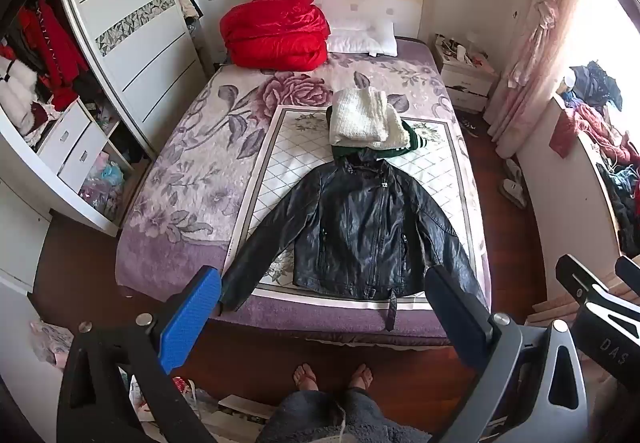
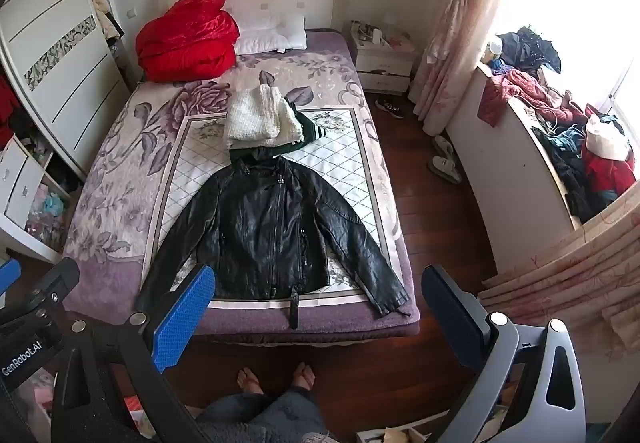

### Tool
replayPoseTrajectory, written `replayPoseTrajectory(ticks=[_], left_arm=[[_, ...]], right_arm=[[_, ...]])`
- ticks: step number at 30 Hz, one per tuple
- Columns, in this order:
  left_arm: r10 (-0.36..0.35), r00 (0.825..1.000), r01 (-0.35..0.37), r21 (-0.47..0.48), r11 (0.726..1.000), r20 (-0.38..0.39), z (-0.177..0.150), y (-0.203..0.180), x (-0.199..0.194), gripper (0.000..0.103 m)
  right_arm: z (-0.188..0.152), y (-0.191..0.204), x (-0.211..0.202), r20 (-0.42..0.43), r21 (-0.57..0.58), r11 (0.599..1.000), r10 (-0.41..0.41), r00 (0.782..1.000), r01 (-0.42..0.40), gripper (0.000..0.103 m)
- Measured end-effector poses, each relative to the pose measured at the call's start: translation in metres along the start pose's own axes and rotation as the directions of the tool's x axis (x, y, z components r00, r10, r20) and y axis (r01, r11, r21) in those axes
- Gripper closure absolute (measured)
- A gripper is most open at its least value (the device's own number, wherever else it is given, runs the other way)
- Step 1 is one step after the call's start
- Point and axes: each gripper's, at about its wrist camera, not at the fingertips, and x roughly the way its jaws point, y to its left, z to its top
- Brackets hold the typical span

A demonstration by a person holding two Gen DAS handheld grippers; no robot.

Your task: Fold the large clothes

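A black leather jacket lies flat on the bed, front up, zipped, with both sleeves spread toward the foot corners. Behind its collar sits a stack of folded clothes: a white knit on top of a green garment with white stripes. My left gripper hangs open above the foot of the bed, well short of the jacket, nothing between its blue pads. My right gripper is likewise open and empty, held high over the bed's foot edge.
A red quilt and a white pillow lie at the headboard. An open wardrobe stands left of the bed, a nightstand and a clothes-heaped window ledge right. A person's feet stand at the bed's foot.
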Motion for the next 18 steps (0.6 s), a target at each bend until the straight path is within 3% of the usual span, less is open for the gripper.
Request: replayPoseTrajectory(ticks=[18], left_arm=[[-0.006, 1.0, 0.006, 0.006, 1.0, 0.016, 0.0047, -0.0037, -0.0053, 0.0]], right_arm=[[-0.0089, -0.0049, -0.0021, 0.007, 0.002, 1.0, 0.01, 1.0, -0.01, 0.0]])
